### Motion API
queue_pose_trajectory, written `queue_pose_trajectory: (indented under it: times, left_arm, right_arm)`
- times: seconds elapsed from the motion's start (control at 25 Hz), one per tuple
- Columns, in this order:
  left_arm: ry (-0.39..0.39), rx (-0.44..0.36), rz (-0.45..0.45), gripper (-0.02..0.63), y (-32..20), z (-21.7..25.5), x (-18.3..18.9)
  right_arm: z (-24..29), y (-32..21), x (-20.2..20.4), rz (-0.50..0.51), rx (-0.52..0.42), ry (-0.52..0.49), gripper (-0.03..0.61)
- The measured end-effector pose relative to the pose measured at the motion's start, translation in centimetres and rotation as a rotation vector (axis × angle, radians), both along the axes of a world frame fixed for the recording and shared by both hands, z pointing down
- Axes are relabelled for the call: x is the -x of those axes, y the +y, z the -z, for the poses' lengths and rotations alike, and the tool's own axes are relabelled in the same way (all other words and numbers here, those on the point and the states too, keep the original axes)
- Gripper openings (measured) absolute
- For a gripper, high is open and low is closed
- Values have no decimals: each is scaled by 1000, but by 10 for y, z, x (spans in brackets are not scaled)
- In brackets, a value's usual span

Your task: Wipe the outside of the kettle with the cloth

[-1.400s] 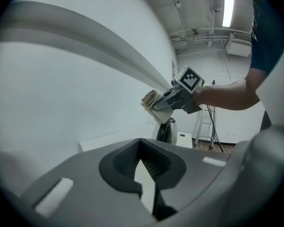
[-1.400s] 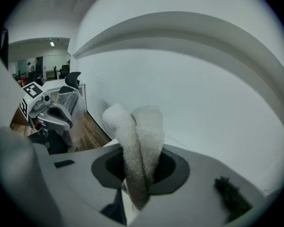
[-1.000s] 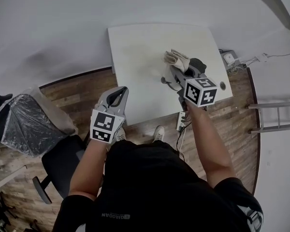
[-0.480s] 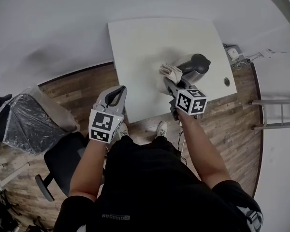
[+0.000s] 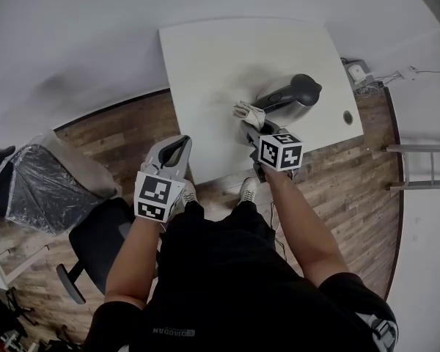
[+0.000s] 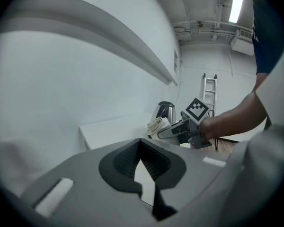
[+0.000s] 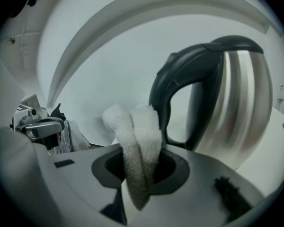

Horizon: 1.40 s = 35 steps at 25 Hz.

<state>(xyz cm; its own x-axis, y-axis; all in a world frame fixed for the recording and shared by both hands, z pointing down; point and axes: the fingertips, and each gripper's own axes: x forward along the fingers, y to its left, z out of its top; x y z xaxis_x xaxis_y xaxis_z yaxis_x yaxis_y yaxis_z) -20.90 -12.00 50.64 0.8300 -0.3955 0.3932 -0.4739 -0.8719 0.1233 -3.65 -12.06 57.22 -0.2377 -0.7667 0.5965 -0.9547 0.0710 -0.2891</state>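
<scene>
The right arm (image 5: 301, 226) reaches forward, and the right gripper (image 5: 251, 128) is clamped on a folded white cloth (image 7: 142, 136). The left arm (image 5: 136, 259) is bent close to the torso. The left gripper (image 5: 182, 141) points forward, its jaws together with nothing between them.

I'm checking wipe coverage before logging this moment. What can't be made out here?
- Whether the cloth touches the kettle: head view, the right tool covers the contact; right gripper view gives no depth.
- Kettle base: right gripper view, the tool's body hides it.
- Marks on the kettle: blurred in right gripper view, too small in left gripper view.
- Kettle's far side: its own body hides it everywhere.
</scene>
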Motion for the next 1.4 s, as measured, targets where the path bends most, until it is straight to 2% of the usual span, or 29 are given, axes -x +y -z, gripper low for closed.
queue_pose_trajectory:
  times: [0.44,0.84,1.16,1.4]
  left_arm:
    - [-38,29,-3,6,13,-15,-1]
    - [-37,32,1,6,12,-17,-12]
    - [-36,37,-7,6,15,-18,-28]
    - [-32,35,-13,6,17,-16,-39]
  right_arm:
    - [-41,2,-9,10,92,4,94]
    - [-62,15,-25,14,200,9,94]
    - [-72,28,-45,-34,255,-8,94]
    - [-67,35,-62,-76,252,3,94]
